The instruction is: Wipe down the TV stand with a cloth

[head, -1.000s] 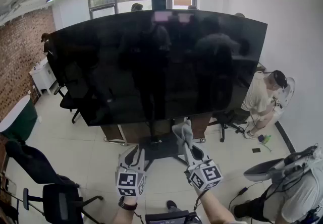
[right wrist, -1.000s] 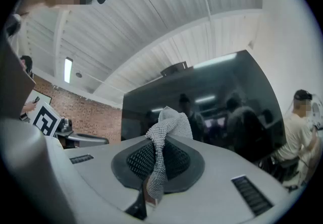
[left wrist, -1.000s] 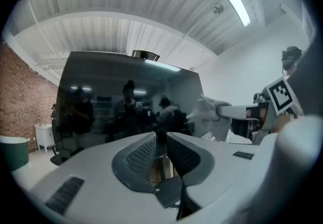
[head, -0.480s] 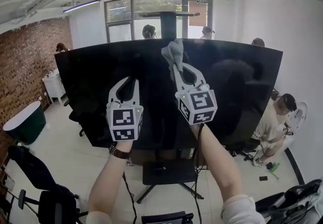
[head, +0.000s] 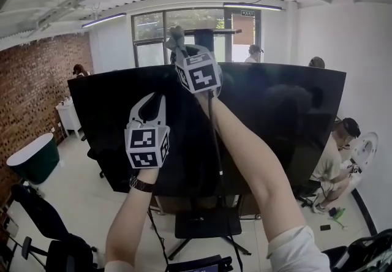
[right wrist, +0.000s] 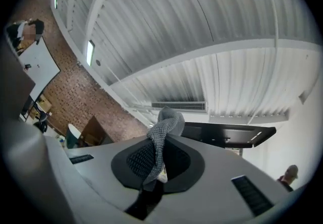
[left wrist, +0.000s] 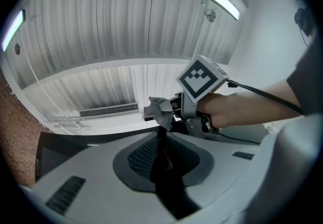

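A large black TV (head: 275, 124) sits on a dark stand whose base (head: 205, 225) rests on the floor and whose top shelf (head: 211, 32) shows above the screen. My right gripper (head: 182, 50) is raised to the TV's top edge and is shut on a grey cloth (head: 177, 37). The cloth (right wrist: 164, 132) stands bunched up between the jaws, with the stand's shelf (right wrist: 227, 134) just beyond. My left gripper (head: 153, 100) hovers in front of the screen's upper left, shut and holding nothing. From the left gripper (left wrist: 161, 140) I see the right gripper (left wrist: 174, 112) and cloth (left wrist: 157, 112) just ahead.
A person (head: 340, 142) sits on the floor at the right of the TV, and others stand behind it. A black office chair (head: 43, 215) is at the lower left, with a green tub (head: 30, 160) by the brick wall (head: 37, 93).
Both grippers rose from near the stand's base to screen height. The right one has carried the cloth on up to the TV's top edge, and the view has tilted upward.
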`<state>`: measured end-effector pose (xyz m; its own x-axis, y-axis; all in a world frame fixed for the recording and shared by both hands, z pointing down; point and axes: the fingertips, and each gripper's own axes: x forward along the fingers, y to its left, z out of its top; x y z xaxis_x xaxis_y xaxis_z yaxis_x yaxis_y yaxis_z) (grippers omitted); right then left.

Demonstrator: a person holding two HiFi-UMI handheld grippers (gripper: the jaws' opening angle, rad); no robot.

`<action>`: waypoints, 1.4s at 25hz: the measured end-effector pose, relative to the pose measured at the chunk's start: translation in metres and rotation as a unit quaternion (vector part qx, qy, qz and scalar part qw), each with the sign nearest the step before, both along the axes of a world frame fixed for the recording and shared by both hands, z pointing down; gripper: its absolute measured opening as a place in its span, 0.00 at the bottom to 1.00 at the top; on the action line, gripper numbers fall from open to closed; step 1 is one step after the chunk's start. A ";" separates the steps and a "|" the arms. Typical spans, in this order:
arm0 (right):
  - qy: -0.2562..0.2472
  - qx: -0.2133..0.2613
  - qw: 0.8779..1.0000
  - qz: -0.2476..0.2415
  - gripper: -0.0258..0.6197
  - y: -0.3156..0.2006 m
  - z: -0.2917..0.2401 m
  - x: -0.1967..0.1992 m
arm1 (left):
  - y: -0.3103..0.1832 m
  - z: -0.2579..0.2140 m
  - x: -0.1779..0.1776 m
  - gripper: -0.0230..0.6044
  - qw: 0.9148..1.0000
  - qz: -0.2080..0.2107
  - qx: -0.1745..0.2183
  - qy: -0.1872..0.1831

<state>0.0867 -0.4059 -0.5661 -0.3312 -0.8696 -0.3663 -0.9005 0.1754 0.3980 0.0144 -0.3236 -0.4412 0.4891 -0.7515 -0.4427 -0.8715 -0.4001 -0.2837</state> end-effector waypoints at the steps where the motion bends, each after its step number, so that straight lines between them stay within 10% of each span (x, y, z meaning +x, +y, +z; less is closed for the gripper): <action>1: 0.004 -0.009 1.000 0.020 0.08 -0.005 -0.002 0.010 | 0.000 0.001 0.003 0.17 1.000 0.000 -0.001 -0.001; 14: -0.056 0.004 0.986 0.155 0.08 0.027 -0.016 0.200 | 0.002 0.022 0.050 0.17 0.999 0.034 -0.012 -0.021; 18: -0.040 0.061 0.991 0.108 0.08 0.072 0.001 0.185 | -0.003 0.054 0.047 0.17 0.999 0.034 -0.029 -0.028; 23: -0.016 0.054 0.998 0.007 0.08 0.115 0.135 0.109 | -0.008 0.118 0.031 0.17 0.998 0.029 -0.055 -0.018; 35: -0.093 -0.138 0.986 0.033 0.08 0.068 0.552 0.030 | -0.029 0.401 -0.018 0.21 0.980 0.064 -0.179 -0.050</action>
